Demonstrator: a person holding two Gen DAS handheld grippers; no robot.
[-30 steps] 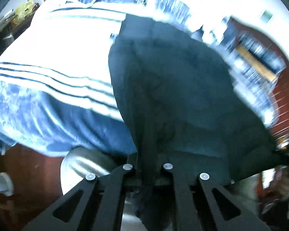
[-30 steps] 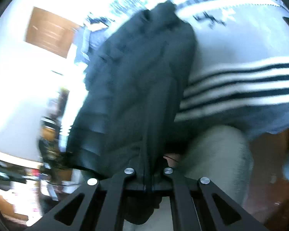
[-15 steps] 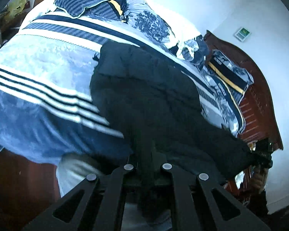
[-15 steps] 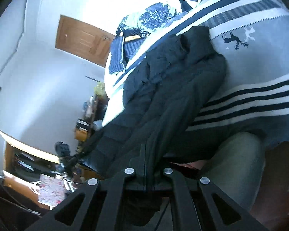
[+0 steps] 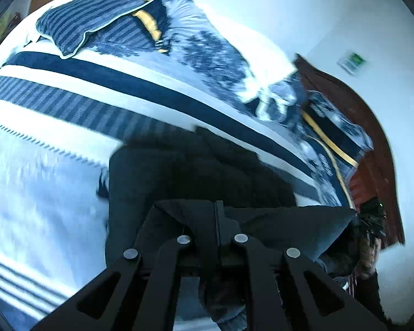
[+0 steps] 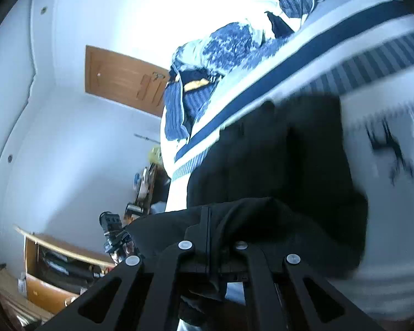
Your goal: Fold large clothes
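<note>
A large black padded jacket (image 5: 196, 171) lies on a bed with a blue and white striped bedspread (image 5: 55, 143). My left gripper (image 5: 215, 220) is shut on one edge of the jacket and holds it raised above the bed. My right gripper (image 6: 207, 220) is shut on another part of the same edge of the jacket (image 6: 276, 165). The held edge stretches taut between the two grippers and folds over the part that rests on the bedspread (image 6: 386, 127). The right gripper shows far right in the left wrist view (image 5: 369, 218), and the left gripper at left in the right wrist view (image 6: 113, 231).
Striped and patterned pillows (image 5: 102, 24) and a crumpled quilt (image 5: 215, 47) lie at the head of the bed. A red-brown wooden headboard (image 5: 372, 149) stands at right. A wooden door (image 6: 121, 80) and a cluttered wooden shelf (image 6: 55, 270) stand beside the bed.
Both grippers have lifted the held jacket edge and carried it forward over the bed. The jacket now folds over itself, and the views look further toward the pillows.
</note>
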